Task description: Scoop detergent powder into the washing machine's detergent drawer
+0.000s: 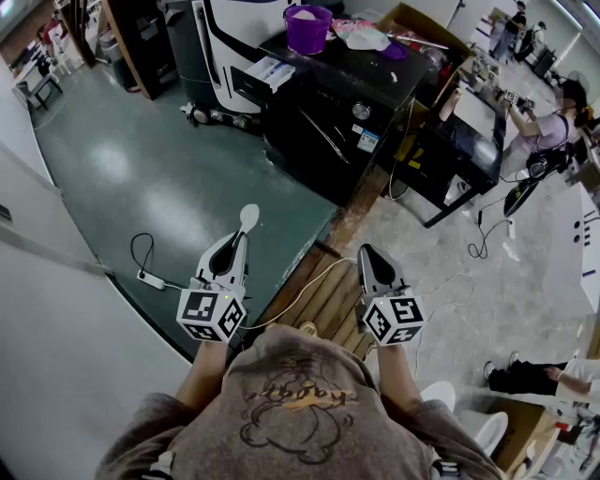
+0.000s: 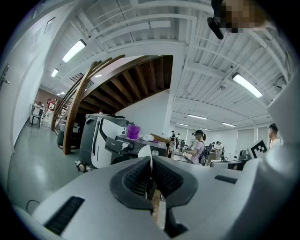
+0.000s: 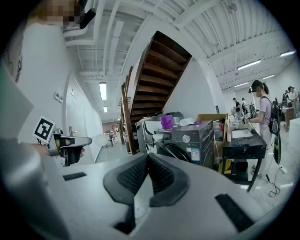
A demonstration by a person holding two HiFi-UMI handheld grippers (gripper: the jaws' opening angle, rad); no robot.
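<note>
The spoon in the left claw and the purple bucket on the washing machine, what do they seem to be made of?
The spoon looks like white plastic, smooth and a little glossy: one even colour, with a thin bowl and handle. The purple bucket also looks like plastic, smooth with a slight sheen: an even bright colour and a thin rim. Both are small in view, so this is a likely reading only.

"How many grippers were there?"
"Two: the left gripper [image 1: 236, 239] and the right gripper [image 1: 367, 253]."
"And spoons?"
"One white spoon [image 1: 248, 217]. There was also one purple tub [image 1: 307, 28], one dark washing machine [image 1: 323, 131] and one power strip [image 1: 150, 277]."
</note>
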